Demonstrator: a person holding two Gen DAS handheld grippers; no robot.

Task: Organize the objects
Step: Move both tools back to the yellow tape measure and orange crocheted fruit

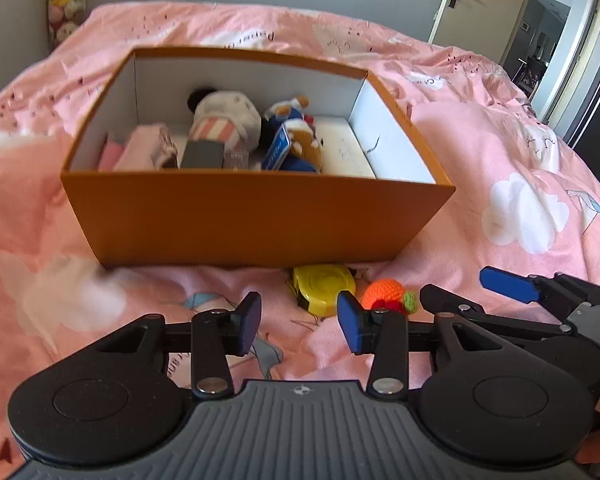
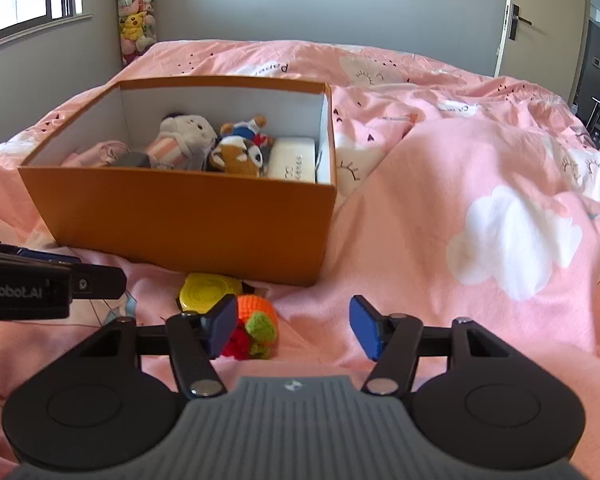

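An orange cardboard box [image 1: 236, 220] stands on the pink bed and holds plush toys [image 1: 224, 120], a pink pouch and a white case [image 1: 346, 152]. In front of it lie a yellow tape measure [image 1: 324, 286] and an orange crocheted fruit [image 1: 384, 294]. My left gripper [image 1: 298, 324] is open and empty, just before the tape measure. My right gripper [image 2: 294, 328] is open and empty; the crocheted fruit [image 2: 256, 328] lies by its left finger, the tape measure [image 2: 208, 290] behind it. The box also shows in the right wrist view [image 2: 188, 224].
The pink quilt [image 2: 480, 208] with white clouds rises in folds to the right of the box. A door [image 2: 540, 20] stands at the far right, a hanging toy column [image 2: 134, 16] in the far left corner by a window.
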